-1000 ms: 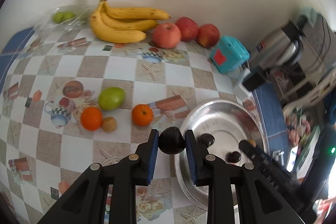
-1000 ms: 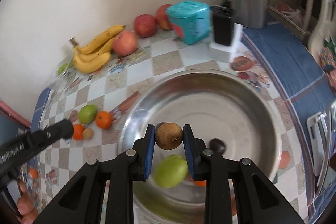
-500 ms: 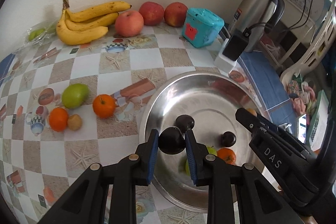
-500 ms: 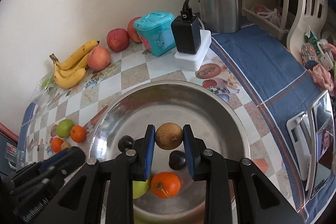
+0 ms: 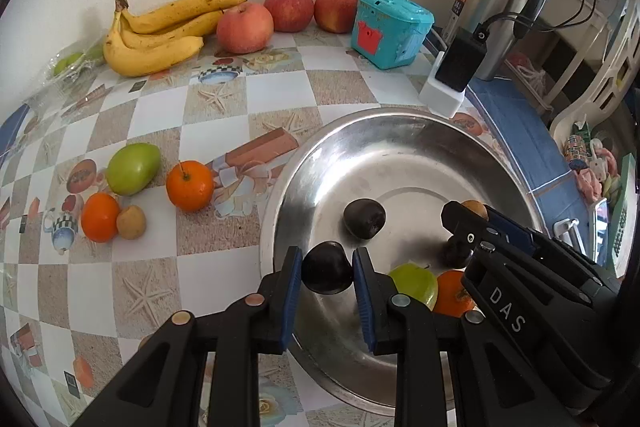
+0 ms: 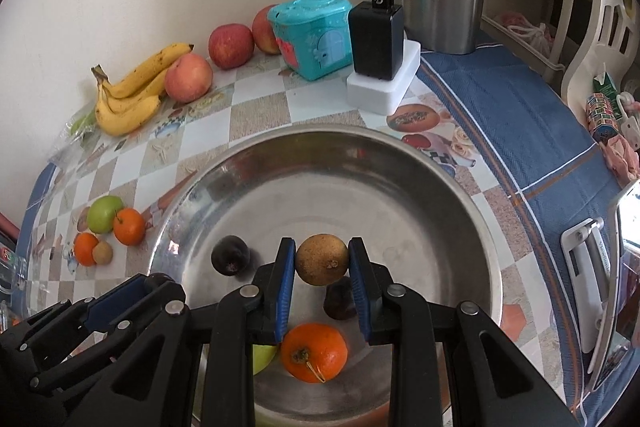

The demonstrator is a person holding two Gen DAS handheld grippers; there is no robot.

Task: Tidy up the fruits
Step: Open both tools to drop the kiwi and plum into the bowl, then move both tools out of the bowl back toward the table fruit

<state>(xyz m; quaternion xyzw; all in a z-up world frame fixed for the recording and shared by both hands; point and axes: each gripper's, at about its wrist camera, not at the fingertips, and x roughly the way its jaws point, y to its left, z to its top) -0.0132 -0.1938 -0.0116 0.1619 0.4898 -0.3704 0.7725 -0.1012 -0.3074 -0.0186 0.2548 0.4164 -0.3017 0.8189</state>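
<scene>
My left gripper (image 5: 327, 269) is shut on a dark plum (image 5: 327, 268), held over the near left side of the steel bowl (image 5: 400, 131). My right gripper (image 6: 321, 259) is shut on a small brown fruit (image 6: 321, 259) above the bowl's (image 6: 320, 147) middle. Inside the bowl lie a dark plum (image 5: 364, 218), another plum (image 6: 339, 299), a green fruit (image 5: 414, 283) and an orange (image 6: 314, 351). On the tablecloth to the left sit a green fruit (image 5: 133, 167), two oranges (image 5: 189, 185) (image 5: 100, 217) and a small brown fruit (image 5: 131, 221).
Bananas (image 5: 160, 31) and three apples (image 5: 245, 27) line the wall. A teal box (image 5: 390, 29), a black charger on a white block (image 5: 452, 75) and a steel kettle (image 5: 496, 7) stand behind the bowl. A plastic bag with green fruit (image 5: 72, 63) lies far left.
My left gripper carried the plum rightward from the table's edge of the bowl to over its inside. The right gripper sank a little with the brown fruit over the bowl.
</scene>
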